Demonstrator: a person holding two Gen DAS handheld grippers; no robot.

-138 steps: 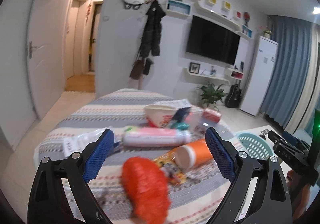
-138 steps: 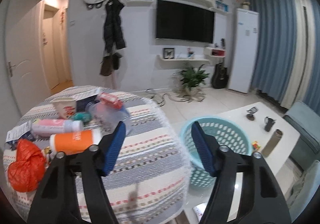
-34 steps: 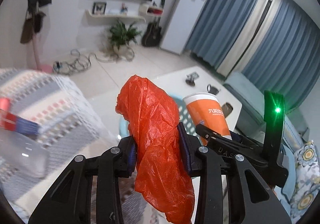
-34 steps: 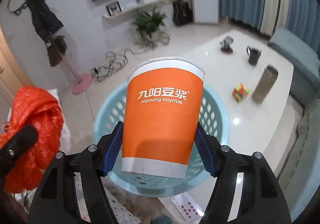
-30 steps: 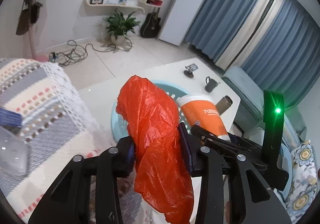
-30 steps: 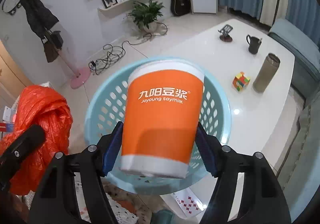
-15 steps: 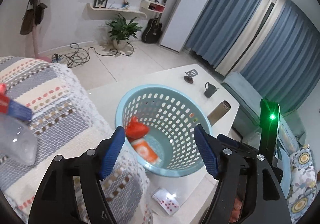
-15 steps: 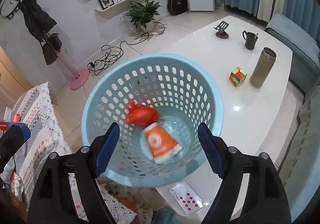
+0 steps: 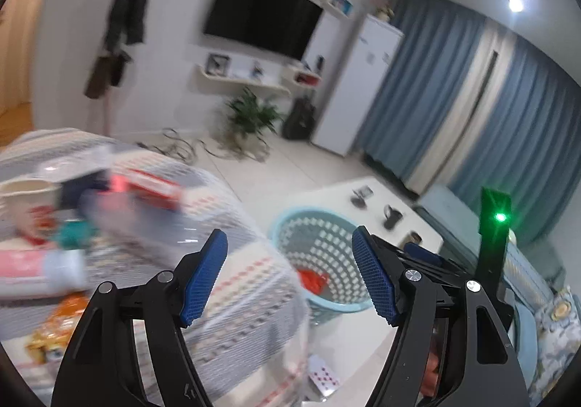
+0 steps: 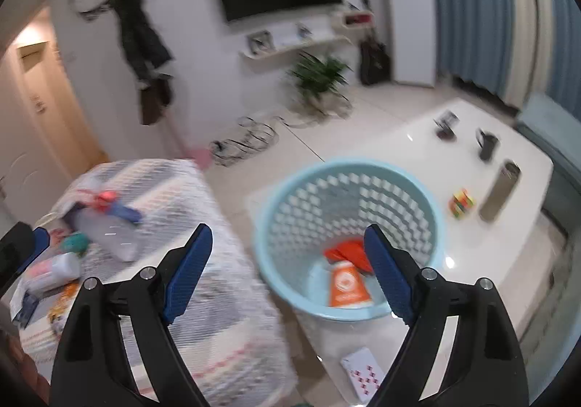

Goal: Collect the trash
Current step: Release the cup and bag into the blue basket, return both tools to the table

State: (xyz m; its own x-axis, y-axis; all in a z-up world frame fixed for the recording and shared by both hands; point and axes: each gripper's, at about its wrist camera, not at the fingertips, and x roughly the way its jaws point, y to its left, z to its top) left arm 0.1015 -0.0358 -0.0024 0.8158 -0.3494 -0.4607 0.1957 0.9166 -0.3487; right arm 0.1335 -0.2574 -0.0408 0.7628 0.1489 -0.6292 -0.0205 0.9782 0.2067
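Note:
A light blue basket (image 10: 348,174) stands on the floor beside the striped table (image 10: 225,283); it also shows in the left wrist view (image 9: 319,225). Inside lie the orange cup (image 10: 346,285) and the red plastic bag (image 10: 345,249), which also shows in the left wrist view (image 9: 313,280). My left gripper (image 9: 288,276) is open and empty above the table's edge. My right gripper (image 10: 287,274) is open and empty between table and basket. On the table lie a clear plastic bottle (image 10: 105,225), a pink tube (image 9: 36,271), a paper bowl (image 9: 25,203) and a yellow snack wrapper (image 9: 54,327).
A white low table (image 10: 472,167) holds a mug (image 10: 486,143), a grey flask (image 10: 499,196) and a puzzle cube (image 10: 461,203). A playing card (image 10: 363,378) lies below the basket. Cables (image 10: 247,142) and a plant (image 10: 319,76) are by the far wall.
Both grippers have swung up and left from over the basket toward the striped table. The cup and red bag, dropped half a second earlier, lie in the basket. The views are blurred by motion.

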